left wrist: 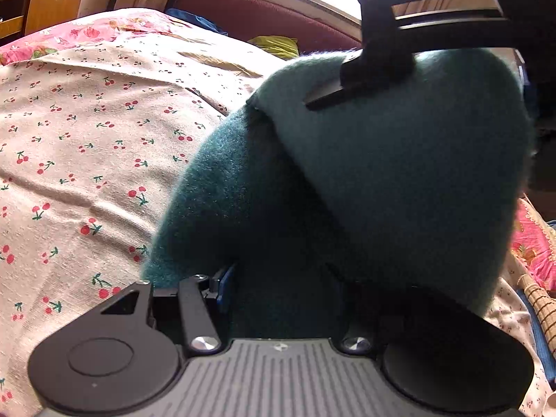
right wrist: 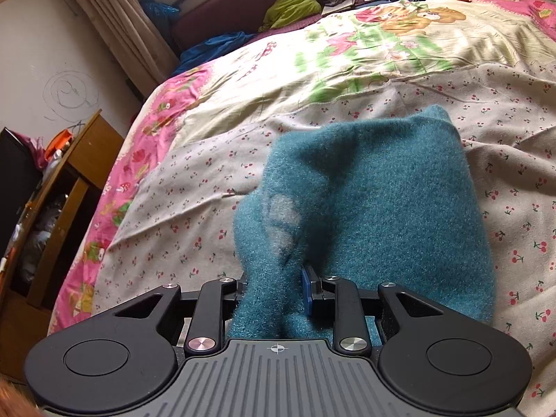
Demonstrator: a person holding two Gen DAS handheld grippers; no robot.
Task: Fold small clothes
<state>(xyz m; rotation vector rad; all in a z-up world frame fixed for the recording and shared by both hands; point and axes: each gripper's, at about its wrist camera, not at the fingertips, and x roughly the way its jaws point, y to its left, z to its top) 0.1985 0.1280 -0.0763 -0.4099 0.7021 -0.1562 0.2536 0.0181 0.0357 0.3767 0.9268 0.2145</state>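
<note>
Pinching a bunched edge of one fluffy teal knitted garment, the right tongs lift it above the cherry-print bedsheet. The left tongs have cloth between them, though whether they are pressing on it I cannot tell. It looks light, soft and floppy, so hems or corners seem the best holds.

Teal fleece garment between tool fingers
</note>
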